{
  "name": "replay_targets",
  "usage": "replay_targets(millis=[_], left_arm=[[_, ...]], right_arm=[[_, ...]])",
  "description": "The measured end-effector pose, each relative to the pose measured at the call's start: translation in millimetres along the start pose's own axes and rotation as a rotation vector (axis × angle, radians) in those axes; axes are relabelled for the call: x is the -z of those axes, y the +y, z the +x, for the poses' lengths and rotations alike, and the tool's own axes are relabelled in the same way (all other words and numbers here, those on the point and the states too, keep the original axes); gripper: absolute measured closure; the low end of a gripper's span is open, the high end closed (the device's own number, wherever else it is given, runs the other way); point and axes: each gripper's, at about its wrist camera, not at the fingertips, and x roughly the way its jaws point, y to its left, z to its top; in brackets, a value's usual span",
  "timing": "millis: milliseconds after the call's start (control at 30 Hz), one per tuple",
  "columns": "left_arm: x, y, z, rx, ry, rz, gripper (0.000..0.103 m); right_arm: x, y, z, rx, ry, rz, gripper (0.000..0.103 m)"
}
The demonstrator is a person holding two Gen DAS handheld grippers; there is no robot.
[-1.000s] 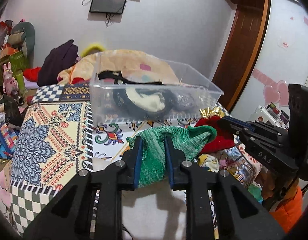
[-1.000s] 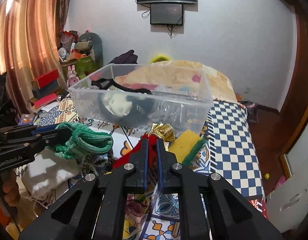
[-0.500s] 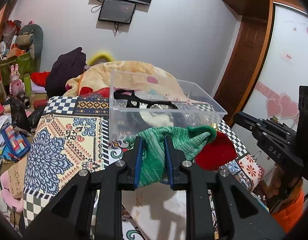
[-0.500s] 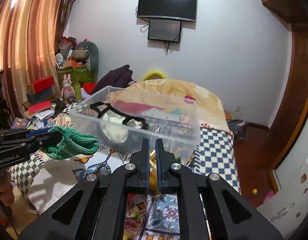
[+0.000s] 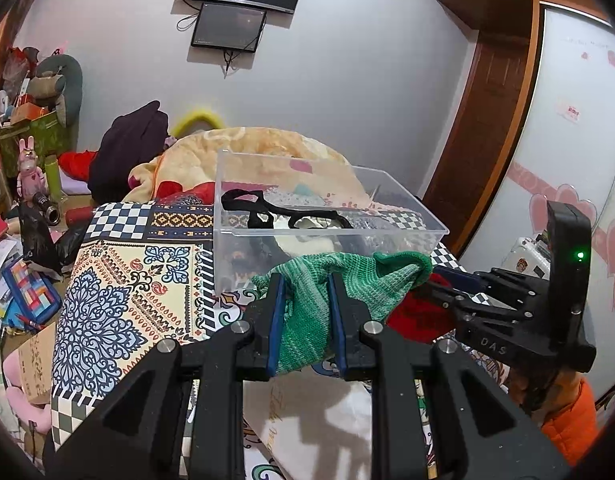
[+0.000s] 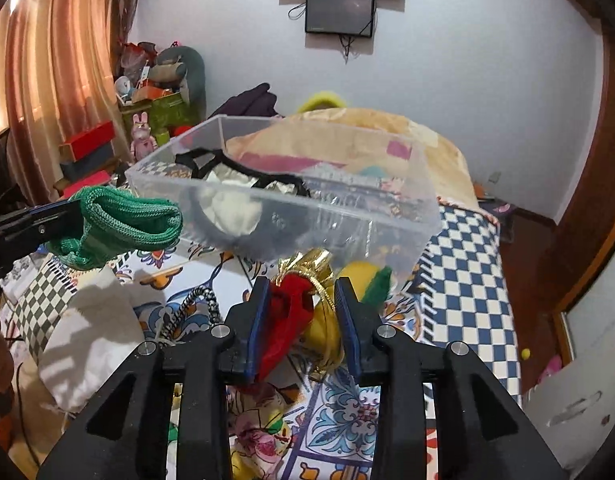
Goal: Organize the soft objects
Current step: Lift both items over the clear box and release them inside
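My left gripper [image 5: 303,312] is shut on a green knitted cloth [image 5: 339,284] and holds it in the air just before a clear plastic box [image 5: 331,236]; the cloth also shows in the right wrist view [image 6: 119,220]. The box [image 6: 291,216] holds a white soft item and a black strap. My right gripper [image 6: 303,320] has its jaws parted, with a red cloth [image 6: 287,320] hanging against the left finger. In the left wrist view the right gripper [image 5: 447,280] reaches in from the right with the red cloth [image 5: 415,316].
The box stands on a bed with a patterned cover [image 5: 119,292]. A yellow soft item with a green part [image 6: 363,280] and a gold pouch [image 6: 307,264] lie before the box. A beige blanket [image 6: 347,136] is heaped behind. Clutter lies at the left.
Both grippers have risen toward the box with their cloths. The right gripper's jaws, shut before, now stand apart with the red cloth between them.
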Motion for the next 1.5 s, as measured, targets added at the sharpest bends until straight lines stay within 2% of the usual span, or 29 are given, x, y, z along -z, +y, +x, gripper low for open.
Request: replay_targets(millis=[100, 133, 167, 333, 667, 1033, 1233, 1500], left_arm=[[2, -1, 3, -0.005, 0.012, 0.004, 0.082], [2, -1, 4, -0.005, 0.014, 0.004, 0.082], [2, -1, 5, -0.006, 0.014, 0.004, 0.082], [-7, -1, 8, -0.013, 0.012, 0.007, 0.082], [-49, -1, 14, -0.055, -0.039, 0.025, 0.082], [-87, -6, 46, -0.087, -0.019, 0.034, 0.082], [-93, -7, 79, -0.132, 0.038, 0.066, 0.082], [-87, -5, 121, -0.166, 0.141, 0.106, 0.082]], right_arm=[[2, 4, 5, 0.005, 0.012, -0.02, 0.075], [3, 6, 5, 0.012, 0.01, -0.027, 0.087], [4, 9, 5, 0.016, 0.01, -0.036, 0.09], [-1, 13, -5, 0.02, -0.029, -0.051, 0.091], [-43, -3, -41, 0.016, -0.18, -0.007, 0.091], [-76, -15, -44, 0.038, -0.283, 0.034, 0.091], [-86, -20, -23, 0.032, -0.261, 0.051, 0.091], [-81, -17, 22, 0.04, -0.139, 0.001, 0.091]])
